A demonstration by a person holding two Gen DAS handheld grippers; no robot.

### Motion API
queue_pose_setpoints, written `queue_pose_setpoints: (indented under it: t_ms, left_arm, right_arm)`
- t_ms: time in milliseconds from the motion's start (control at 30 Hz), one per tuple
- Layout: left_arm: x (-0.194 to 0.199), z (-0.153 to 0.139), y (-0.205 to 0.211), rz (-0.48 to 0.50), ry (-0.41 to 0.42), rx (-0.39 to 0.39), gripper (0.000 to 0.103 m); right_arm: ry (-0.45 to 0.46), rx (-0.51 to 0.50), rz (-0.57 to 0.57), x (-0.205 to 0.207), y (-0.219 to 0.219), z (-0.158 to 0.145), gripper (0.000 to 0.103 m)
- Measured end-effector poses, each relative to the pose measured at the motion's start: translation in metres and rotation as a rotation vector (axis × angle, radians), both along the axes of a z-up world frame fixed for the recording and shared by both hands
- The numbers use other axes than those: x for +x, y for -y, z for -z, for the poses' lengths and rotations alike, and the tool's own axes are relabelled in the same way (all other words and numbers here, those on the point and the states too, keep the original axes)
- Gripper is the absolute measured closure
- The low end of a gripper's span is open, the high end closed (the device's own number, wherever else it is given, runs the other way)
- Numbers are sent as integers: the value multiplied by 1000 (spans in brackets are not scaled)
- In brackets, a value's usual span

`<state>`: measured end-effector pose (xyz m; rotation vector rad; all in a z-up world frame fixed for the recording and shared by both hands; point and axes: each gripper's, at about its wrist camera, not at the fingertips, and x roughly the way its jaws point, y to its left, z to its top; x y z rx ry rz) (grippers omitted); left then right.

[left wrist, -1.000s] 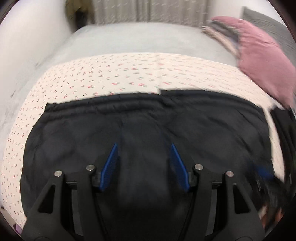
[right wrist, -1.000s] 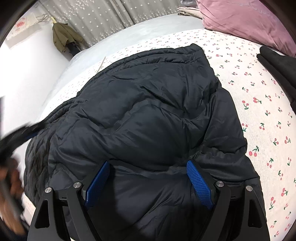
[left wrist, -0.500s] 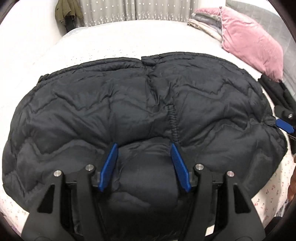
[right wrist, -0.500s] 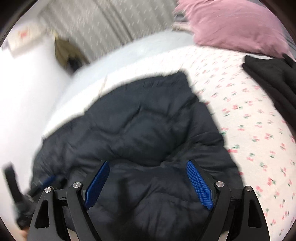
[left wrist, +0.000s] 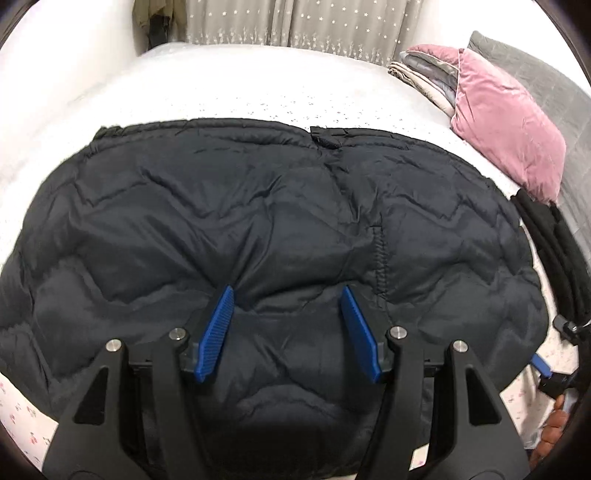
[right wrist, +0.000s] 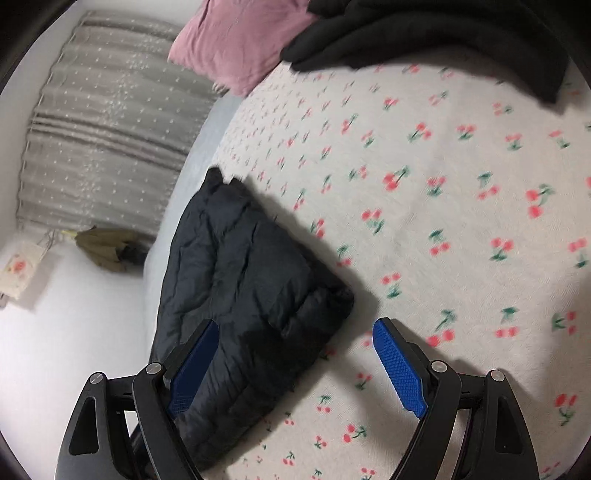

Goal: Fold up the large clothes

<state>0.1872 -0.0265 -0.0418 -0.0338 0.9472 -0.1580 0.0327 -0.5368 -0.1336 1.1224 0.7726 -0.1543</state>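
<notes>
Nearest to us in the left wrist view, the jacket [left wrist: 280, 229] fills most of the frame: a dark quilted puffer spread flat across the bed [left wrist: 258, 96], its padded panels creased and a stitched seam running down its middle. In the right wrist view we see only one end of the jacket [right wrist: 236, 280], lying on the cherry-print sheet [right wrist: 443, 206] with its corner folded into a soft point.

Beyond the jacket, at the right edge of the left view, dark clothes [left wrist: 554, 251] lie in a pile touching the pink pillow [left wrist: 506, 125], and folded linens [left wrist: 421, 77] are stacked just behind the pillow. The right view shows the same dark clothes [right wrist: 424, 40] and pillow [right wrist: 236, 40] at the far side of the sheet, well apart from the jacket. Farthest off hang grey dotted curtains [left wrist: 295, 22] and an olive coat [left wrist: 155, 18] by the wall.

Our left tool [left wrist: 288, 328] hangs over the jacket's near middle, its blue pads spread apart with fabric visible between them but nothing gripped. Our right tool [right wrist: 295, 365] is spread wide; one pad overlaps the jacket's end, the other stands over bare sheet, and it holds nothing.
</notes>
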Motion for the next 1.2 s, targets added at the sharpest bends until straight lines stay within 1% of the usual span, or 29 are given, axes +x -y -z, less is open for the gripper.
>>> queue_pose_setpoints:
  t_ms: [67,200,300,367,400,467,533,567,600,667,767,833,967,1000,1067,1133,1200]
  left_arm:
    - [-1,1,6,9,2,23,41]
    - [-2,4,16,35,7,82,41]
    - [-2,4,15,42,5,81,41]
    - [-1,4,12,40,-1,65,41]
    - [-1,5,12,38,-2,59,41]
    - [0,4,11,34,-2,47,41]
    - [-1,2,8,33,1,23,41]
    - [-2,0,6,35,3,-1,41]
    - [-3,-3,4,42,5,-35,41]
    - [-4,-11,2,56,20,-81,41]
    - [-2,-21,0,48,57,-68,41]
    - [2,-23,1,50,60,-71,41]
    - [10,-15,11,79,28,-116,41]
    - [11,-10,19,101,9,-106,41]
    - [11,2,40,151,-10,-54,41]
    - [7,6,55,176,-10,-25,41]
    - [0,6,70,222,7,14,41]
  right_arm:
    - [15,10,-60,11,-9,2,16]
    - [37,-21,-147,35,-40,0,16]
    - [55,-26,-146,54,-52,-1,15]
    - [62,-38,-126,62,-59,-1,20]
    - [72,-51,-116,64,-62,-2,25]
    - [86,-98,-109,68,-68,-9,58]
    - [121,-172,-101,60,-72,-23,71]
    - [149,-208,-100,55,-74,-33,76]
    - [185,-252,-105,44,-74,-43,77]
    - [256,-376,-117,28,-87,-69,81]
    - [326,-541,-121,15,-109,-97,84]
    - [356,-602,-131,9,-117,-107,84]
    - [390,-678,-133,-15,-120,-121,85]
    - [394,-691,-126,-12,-120,-123,85]
    - [404,-737,-92,-22,-119,-131,85]
    - [416,-754,-76,-26,-119,-136,85]
    - [417,-774,-66,-30,-118,-138,85]
